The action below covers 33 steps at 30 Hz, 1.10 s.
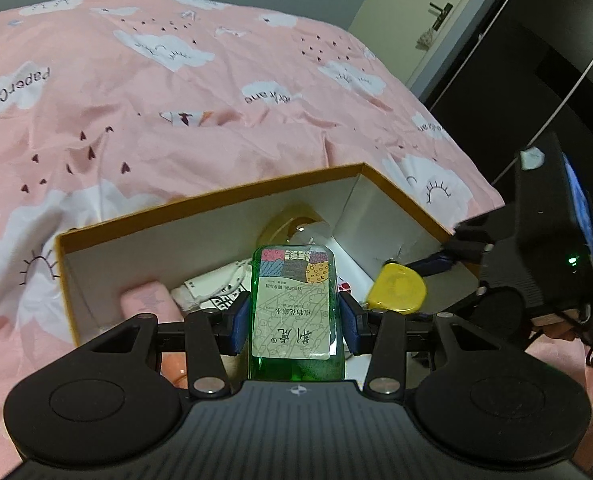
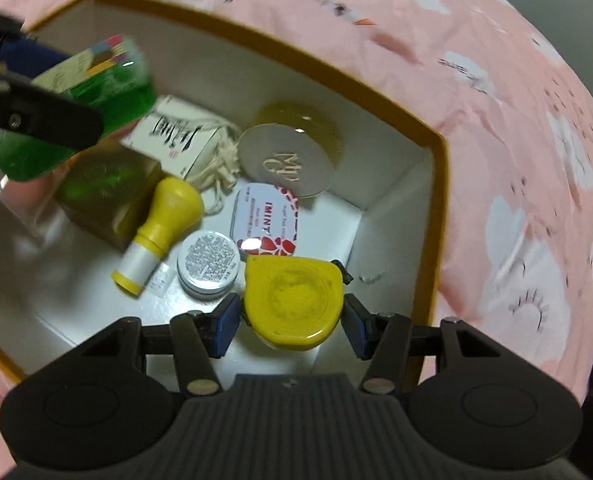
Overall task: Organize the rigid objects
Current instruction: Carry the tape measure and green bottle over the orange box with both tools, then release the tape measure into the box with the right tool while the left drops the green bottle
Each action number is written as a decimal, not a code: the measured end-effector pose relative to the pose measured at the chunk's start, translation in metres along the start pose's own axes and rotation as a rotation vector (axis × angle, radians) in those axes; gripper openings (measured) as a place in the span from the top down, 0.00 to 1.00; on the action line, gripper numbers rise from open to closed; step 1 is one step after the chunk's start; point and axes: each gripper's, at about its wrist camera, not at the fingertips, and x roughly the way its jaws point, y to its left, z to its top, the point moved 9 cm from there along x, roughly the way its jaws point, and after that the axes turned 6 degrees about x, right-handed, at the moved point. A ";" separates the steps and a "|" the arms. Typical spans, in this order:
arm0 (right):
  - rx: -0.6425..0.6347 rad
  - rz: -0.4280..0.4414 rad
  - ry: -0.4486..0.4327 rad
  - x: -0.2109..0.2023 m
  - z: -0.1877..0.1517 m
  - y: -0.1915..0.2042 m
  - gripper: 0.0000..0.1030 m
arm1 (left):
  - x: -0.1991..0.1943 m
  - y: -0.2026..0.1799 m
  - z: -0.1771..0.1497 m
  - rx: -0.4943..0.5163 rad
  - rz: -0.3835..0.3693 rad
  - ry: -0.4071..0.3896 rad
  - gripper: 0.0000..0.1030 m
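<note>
My left gripper point(image 1: 294, 322) is clamped about halfway closed on a green bottle point(image 1: 296, 312), both blue pads pressed to its sides and its pale printed label facing my camera. The bottle hangs over the near edge of the open box point(image 1: 200, 204), whose orange rim and white walls fill the middle of my left wrist view. On the box floor at about nine o'clock from the bottle lies a pink case point(image 1: 146, 302), and just right of that a white printed pouch point(image 1: 212, 290). Behind everything spreads the pink cloud-print bedcover point(image 1: 136, 92).

At three o'clock from the bottle my right gripper point(image 1: 400, 292) reaches into the box, closed to a similar width on a flat yellow case point(image 2: 292, 302), pads against both of its sides. Under it, seen from my right wrist camera, the box floor holds a gold box point(image 2: 108, 196) at ten o'clock from the yellow case, then a yellow-topped stamp point(image 2: 160, 224) lying tilted, a small round silver tin point(image 2: 208, 262) just beside the yellow case, a red-and-white mint tin point(image 2: 266, 220) at twelve o'clock, and a round gold compact point(image 2: 292, 156) beyond it, overlapping the mint tin's far edge.
</note>
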 end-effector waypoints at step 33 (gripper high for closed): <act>0.196 -0.037 -0.236 -0.050 -0.001 -0.025 0.42 | 0.038 -0.053 -0.027 0.431 -0.191 0.319 0.50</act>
